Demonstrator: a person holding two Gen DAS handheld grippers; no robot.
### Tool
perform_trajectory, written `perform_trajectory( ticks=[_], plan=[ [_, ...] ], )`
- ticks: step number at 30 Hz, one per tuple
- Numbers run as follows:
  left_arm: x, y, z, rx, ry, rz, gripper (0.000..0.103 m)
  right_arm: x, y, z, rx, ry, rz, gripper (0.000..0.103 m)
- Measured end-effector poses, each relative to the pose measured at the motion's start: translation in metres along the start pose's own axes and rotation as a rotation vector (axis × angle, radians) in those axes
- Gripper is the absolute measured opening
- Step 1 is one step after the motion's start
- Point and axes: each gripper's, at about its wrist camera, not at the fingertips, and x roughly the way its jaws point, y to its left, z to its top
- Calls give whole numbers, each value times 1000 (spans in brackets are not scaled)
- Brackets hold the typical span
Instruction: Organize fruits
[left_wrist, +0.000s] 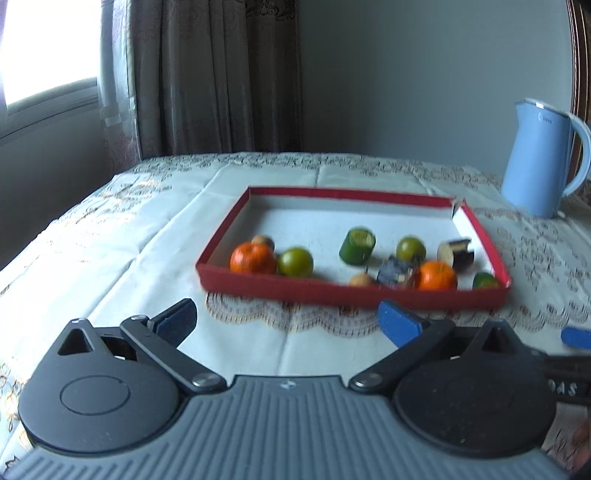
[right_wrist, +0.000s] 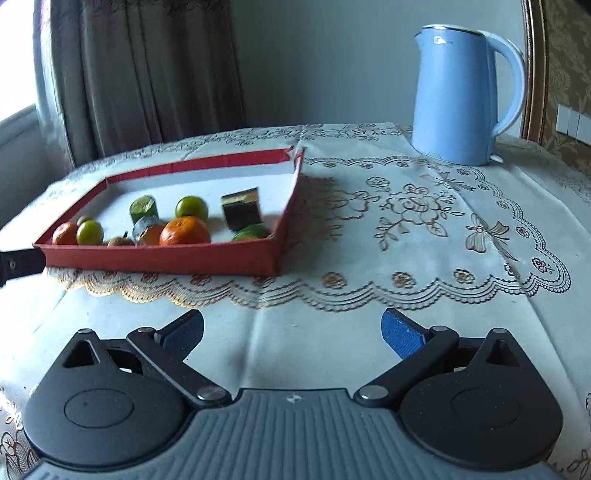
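A shallow red tray (left_wrist: 347, 293) (right_wrist: 162, 254) with a white floor lies on the table and holds several fruits and cut pieces. Among them are two oranges (left_wrist: 253, 258) (left_wrist: 436, 276), round green fruits (left_wrist: 295, 262) (left_wrist: 410, 248), a green cylinder piece (left_wrist: 357, 245) (right_wrist: 144, 207) and a dark cut piece (left_wrist: 456, 254) (right_wrist: 242, 212). My left gripper (left_wrist: 288, 323) is open and empty, just short of the tray's near wall. My right gripper (right_wrist: 293, 334) is open and empty too, over bare cloth to the right of the tray.
A light blue kettle (left_wrist: 543, 158) (right_wrist: 458, 96) stands at the back right of the table. A lace-patterned cloth (right_wrist: 424, 221) covers the table. Curtains and a window are behind on the left. The other gripper's blue pad (left_wrist: 576, 336) shows at the right edge.
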Motion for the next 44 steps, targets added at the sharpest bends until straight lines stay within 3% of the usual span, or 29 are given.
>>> perform_trajectory(
  ticks=[7, 15, 18, 25, 44],
  plan=[
    [24, 10, -30, 14, 135, 83, 103, -4, 36, -3, -91, -19, -40, 103],
    [17, 15, -33, 21, 66, 52, 103, -7, 60, 0, -148, -35, -60, 103],
    [17, 17, -32, 8, 64, 26, 103, -3, 63, 0, -158, 1, -56, 103],
    [18, 23, -30, -25, 69, -25, 103, -4, 64, -2, -149, -6, -44, 103],
    [16, 25, -33, -31, 56, 13, 103, -10, 66, -2, -145, -33, -29, 103]
  ],
)
